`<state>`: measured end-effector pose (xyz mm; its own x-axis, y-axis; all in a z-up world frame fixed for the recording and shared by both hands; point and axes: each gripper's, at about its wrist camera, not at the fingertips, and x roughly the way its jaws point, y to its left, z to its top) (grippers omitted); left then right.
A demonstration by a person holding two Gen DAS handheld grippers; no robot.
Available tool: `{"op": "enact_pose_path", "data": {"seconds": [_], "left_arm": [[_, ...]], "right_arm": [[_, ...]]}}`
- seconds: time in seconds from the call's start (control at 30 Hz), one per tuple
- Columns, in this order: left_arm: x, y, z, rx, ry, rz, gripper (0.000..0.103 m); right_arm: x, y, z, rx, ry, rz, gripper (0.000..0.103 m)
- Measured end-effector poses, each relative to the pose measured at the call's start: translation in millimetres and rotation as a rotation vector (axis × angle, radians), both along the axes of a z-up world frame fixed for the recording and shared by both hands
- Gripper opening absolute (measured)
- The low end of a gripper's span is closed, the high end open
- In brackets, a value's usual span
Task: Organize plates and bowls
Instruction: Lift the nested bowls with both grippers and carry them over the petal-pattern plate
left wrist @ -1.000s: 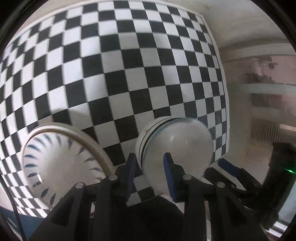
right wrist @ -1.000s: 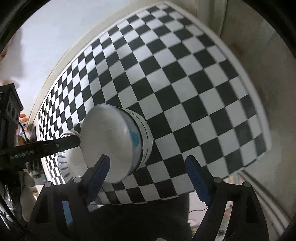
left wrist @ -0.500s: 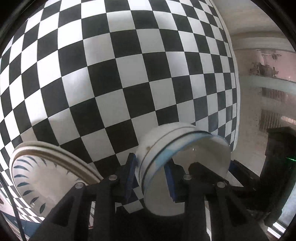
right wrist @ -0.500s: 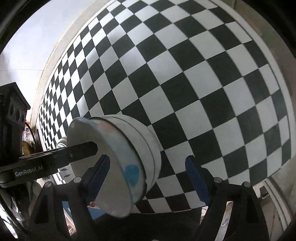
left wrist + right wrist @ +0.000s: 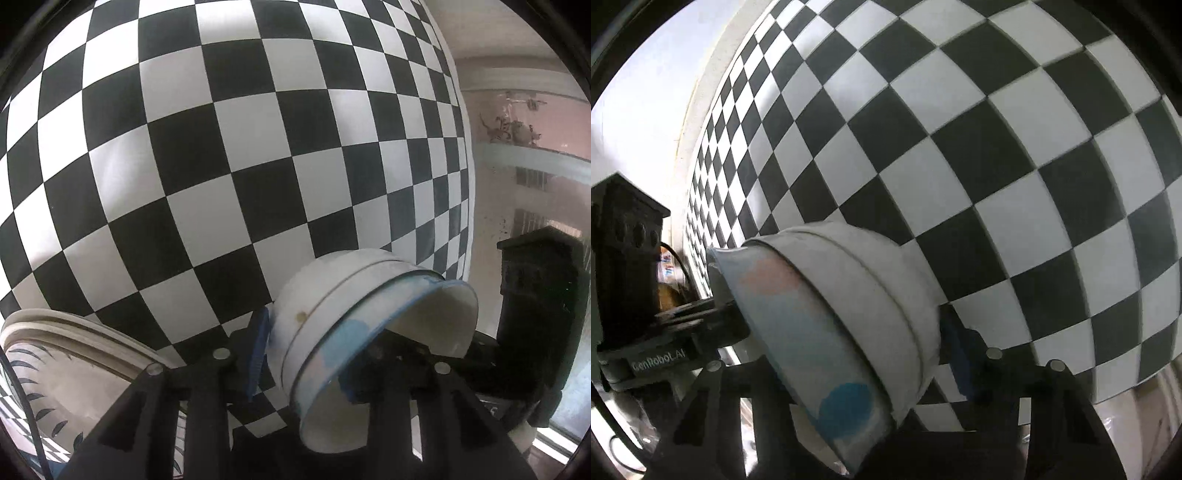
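One bowl (image 5: 369, 343) is up off the checkered desk (image 5: 221, 166), tipped, its rim pinched by the left tongs (image 5: 306, 354). Right tongs (image 5: 849, 354) sit wide apart around it, gripping nothing. Near-left, a plate (image 5: 74, 354) waits; stacking seems undone.

You see the white bowl (image 5: 373, 339) tipped on its side above the checkered surface, its opening turned toward the left wrist camera. Thin dark lines ring its outer wall below the rim, and a pale blue band edges the rim itself. From the right wrist view, the same bowl (image 5: 849, 325) shows a pinkish patch and a bright blue patch on that band. At lower left in the left wrist view, you find the plate (image 5: 66, 354), cream-rimmed with dark blue dashes radiating around its inner face.
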<state>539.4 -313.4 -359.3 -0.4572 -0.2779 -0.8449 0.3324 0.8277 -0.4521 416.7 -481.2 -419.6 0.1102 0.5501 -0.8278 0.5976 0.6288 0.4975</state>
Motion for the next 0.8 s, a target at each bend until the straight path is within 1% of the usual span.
{"op": "enact_pose_path", "data": {"seconds": [0.07,0.13,0.27,0.37,0.53,0.6,0.7,0.8], "left_arm": [[0,0,1,-0.005,0.0,0.003,0.029],[1,5,4,-0.007,-0.005,0.008,0.029],[-1,7,13,-0.016,-0.042,-0.001,0.029],[-3,10,17,-0.025,-0.051,0.0,0.029],[-7,11,20,-0.028,-0.065,0.007,0.029],[-8,11,22,-0.027,-0.08,0.005,0.029],[-5,18,27,-0.035,-0.076,0.021,0.029],[-5,25,36,-0.039,-0.09,0.021,0.029]], "right_arm": [[1,2,-1,0.0,-0.005,-0.004,0.061],[-1,2,-1,0.01,-0.014,-0.016,0.058],[-3,1,-1,0.036,-0.026,-0.018,0.055],[-5,-1,5,0.027,-0.042,-0.011,0.055],[-5,-7,17,0.005,-0.074,0.001,0.051],[-1,-6,20,-0.005,-0.081,0.011,0.051],[0,-6,24,-0.012,-0.09,0.022,0.05],[1,-4,30,-0.01,-0.101,0.027,0.05]]}}
